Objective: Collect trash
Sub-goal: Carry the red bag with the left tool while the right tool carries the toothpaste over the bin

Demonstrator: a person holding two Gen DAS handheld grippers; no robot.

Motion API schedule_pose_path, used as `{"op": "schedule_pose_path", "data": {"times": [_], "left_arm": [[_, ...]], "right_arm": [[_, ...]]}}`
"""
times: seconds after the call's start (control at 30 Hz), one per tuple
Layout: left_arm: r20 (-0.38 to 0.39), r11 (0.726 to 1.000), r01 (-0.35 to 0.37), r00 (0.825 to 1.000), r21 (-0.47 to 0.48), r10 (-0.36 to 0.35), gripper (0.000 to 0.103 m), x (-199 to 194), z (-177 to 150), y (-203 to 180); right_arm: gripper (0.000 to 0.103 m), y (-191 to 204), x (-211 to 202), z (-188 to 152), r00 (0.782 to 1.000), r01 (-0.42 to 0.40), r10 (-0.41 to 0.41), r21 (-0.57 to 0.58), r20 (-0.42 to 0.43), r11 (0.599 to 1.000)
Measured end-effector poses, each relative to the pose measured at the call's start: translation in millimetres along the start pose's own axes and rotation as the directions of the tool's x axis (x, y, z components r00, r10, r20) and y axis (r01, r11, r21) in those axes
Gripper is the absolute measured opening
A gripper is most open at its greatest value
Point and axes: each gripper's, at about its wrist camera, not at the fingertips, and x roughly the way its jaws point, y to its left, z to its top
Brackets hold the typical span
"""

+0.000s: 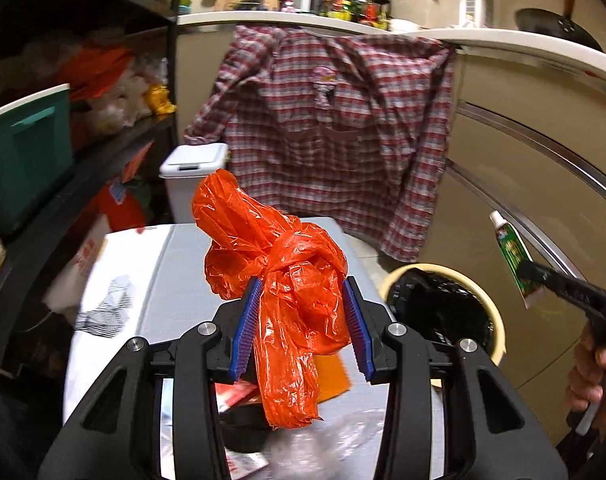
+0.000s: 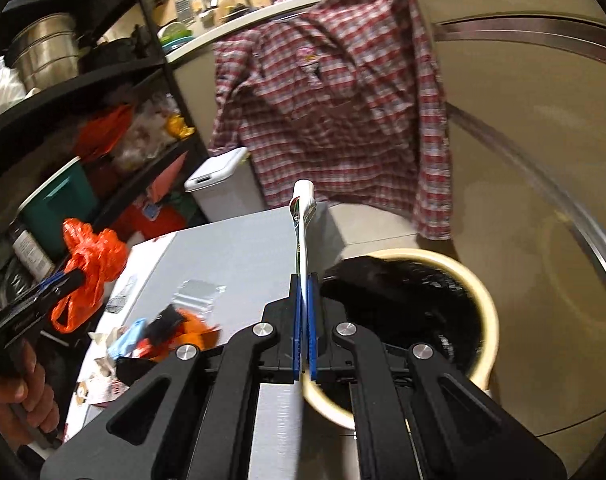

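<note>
My left gripper point(image 1: 303, 292) is shut on a crumpled, knotted orange plastic bag point(image 1: 279, 264), held above the grey table point(image 1: 183, 280); the same orange plastic bag point(image 2: 91, 260) shows at the left in the right wrist view. My right gripper point(image 2: 304, 280) is shut on a flattened white and green tube point(image 2: 301, 216), its cap pointing up. In the left wrist view that tube point(image 1: 511, 252) hangs at the right, above and beside the trash bin. The cream round trash bin point(image 2: 479, 300) with a black liner stands to the right of the table, below the right gripper.
Scraps of wrappers and paper point(image 2: 159, 332) lie on the table's near part. A white lidded bin point(image 1: 193, 176) stands behind the table. A plaid shirt point(image 1: 335, 132) hangs from the counter. Dark shelves point(image 2: 103, 80) with boxes fill the left. Beige cabinets point(image 1: 543, 184) run along the right.
</note>
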Motion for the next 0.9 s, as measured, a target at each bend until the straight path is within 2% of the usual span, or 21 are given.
{"op": "schedule_pose_path", "data": {"times": [0.2, 0.37, 0.6, 0.7, 0.9], "left_arm": [[-0.018, 0.995, 0.081, 0.997, 0.052, -0.081, 0.041, 13, -10, -34], [-0.052, 0.987, 0.141, 0.989, 0.080, -0.137, 0.041, 28, -16, -59], [-0.101, 0.957, 0.238, 0.969, 0.164, -0.224, 0.041, 44, -29, -105], [-0.111, 0.948, 0.258, 0.964, 0.187, -0.241, 0.041, 50, -33, -117], [-0.129, 0.949, 0.257, 0.963, 0.181, -0.236, 0.041, 66, -34, -128]], "right_arm": [[0.003, -25, -2, 1, 0.999, 0.055, -0.055, 0.004, -0.004, 0.998], [0.003, -28, -1, 0, 0.997, 0.082, -0.082, -0.016, -0.007, 0.997], [0.003, -34, 10, -3, 0.995, 0.096, -0.097, -0.028, -0.029, 0.995], [0.003, -34, 14, -3, 0.995, 0.097, -0.098, -0.027, -0.033, 0.995], [0.003, -34, 15, -3, 0.994, 0.109, -0.110, -0.034, -0.025, 0.993]]}}
